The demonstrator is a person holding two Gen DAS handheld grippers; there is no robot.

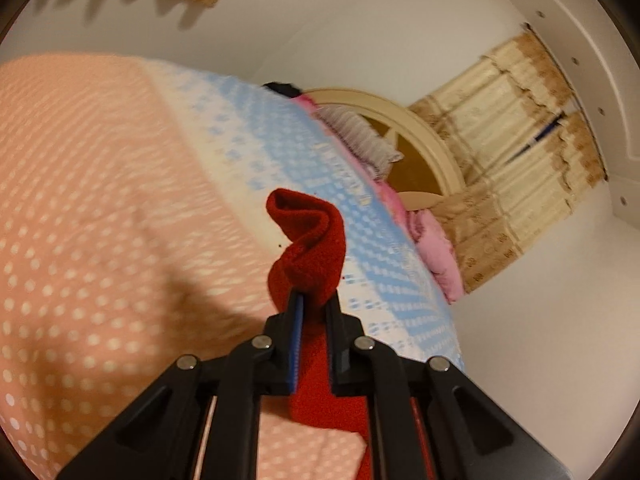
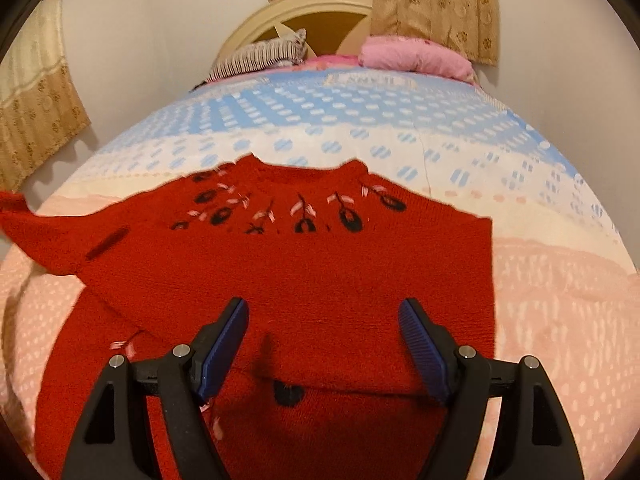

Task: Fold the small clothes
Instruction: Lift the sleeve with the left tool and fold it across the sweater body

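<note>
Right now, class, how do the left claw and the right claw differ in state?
The left claw is shut on red knit fabric and lifts it; the right claw is open and holds nothing. The left one faces the bedspread; the right one hangs over the red sweater. Both have blue pads.

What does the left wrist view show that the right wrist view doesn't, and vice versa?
Left wrist only: the left gripper shut on a bunched piece of the red knitted sweater, lifted above the bed.

Right wrist only: the right gripper open above the sweater body, which lies spread flat; its neckline with black and pink embroidered flowers; one sleeve pulled up and out at the left edge.

Both: the pink, white and blue dotted bedspread, cream arched headboard, pink pillow, striped pillow, beige patterned curtains.
</note>
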